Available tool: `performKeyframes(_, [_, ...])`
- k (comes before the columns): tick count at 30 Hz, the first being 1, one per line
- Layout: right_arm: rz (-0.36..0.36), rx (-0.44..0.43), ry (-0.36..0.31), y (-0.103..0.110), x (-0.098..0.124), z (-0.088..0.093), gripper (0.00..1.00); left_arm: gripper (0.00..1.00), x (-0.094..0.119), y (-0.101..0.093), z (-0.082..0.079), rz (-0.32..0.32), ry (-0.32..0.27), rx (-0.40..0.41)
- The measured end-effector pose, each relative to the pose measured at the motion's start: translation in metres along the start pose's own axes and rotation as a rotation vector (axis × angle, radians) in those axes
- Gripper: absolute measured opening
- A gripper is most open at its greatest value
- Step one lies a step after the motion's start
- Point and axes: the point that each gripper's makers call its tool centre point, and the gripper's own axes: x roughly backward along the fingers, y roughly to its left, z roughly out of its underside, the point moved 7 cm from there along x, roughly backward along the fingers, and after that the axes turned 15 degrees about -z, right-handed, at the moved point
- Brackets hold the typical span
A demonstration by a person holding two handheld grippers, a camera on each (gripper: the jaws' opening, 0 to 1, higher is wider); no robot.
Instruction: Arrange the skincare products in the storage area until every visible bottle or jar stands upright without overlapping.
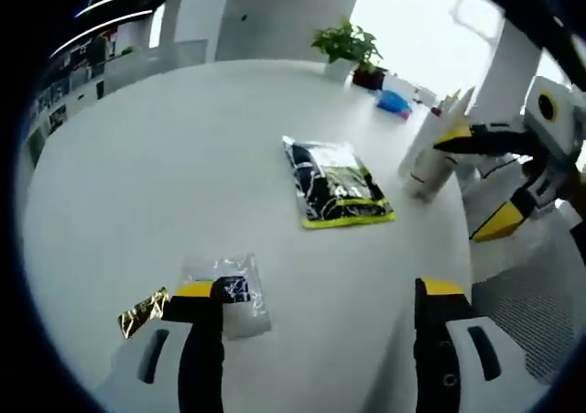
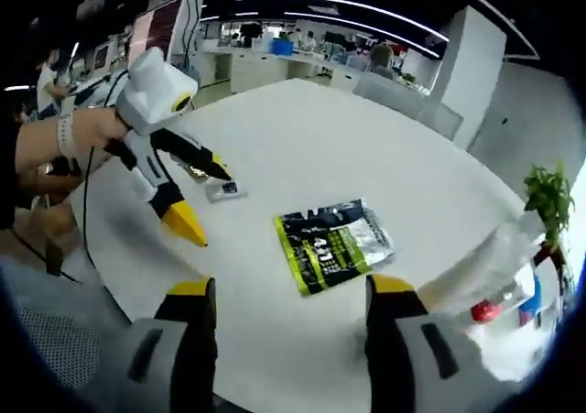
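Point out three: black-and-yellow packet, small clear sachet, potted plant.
black-and-yellow packet [image 1: 336, 182], left gripper view, centre of its printed face.
small clear sachet [image 1: 240, 296], left gripper view, on its dark label beside the left jaw.
potted plant [image 1: 348, 42], left gripper view, on the leaves.

A black and yellow-green foil pouch is laid flat near the middle of the round white table. A small clear sachet with a dark label and a gold foil packet are laid flat nearby. A white tube with a red cap is seen at the table's edge, its pose unclear.
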Motion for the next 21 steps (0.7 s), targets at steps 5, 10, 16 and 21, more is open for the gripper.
performKeyframes(5, [0.013, -0.201, -0.081, -0.007, -0.01, 0.01, 0.53, 0.71, -0.02, -0.004, -0.017, 0.03, 0.001, -0.033])
performKeyframes(10, [0.014, -0.44, -0.2, -0.011, -0.02, 0.018, 0.43, 0.56, -0.038, -0.004, -0.031, 0.047, -0.008, -0.022])
performKeyframes(16, [0.117, -0.489, -0.233, -0.021, -0.028, 0.029, 0.34, 0.39, -0.056, 0.001, -0.043, 0.03, -0.006, 0.024])
performKeyframes(21, [0.157, -0.519, -0.226, -0.028, -0.036, 0.037, 0.29, 0.33, -0.07, 0.006, -0.049, 0.016, 0.005, 0.039])
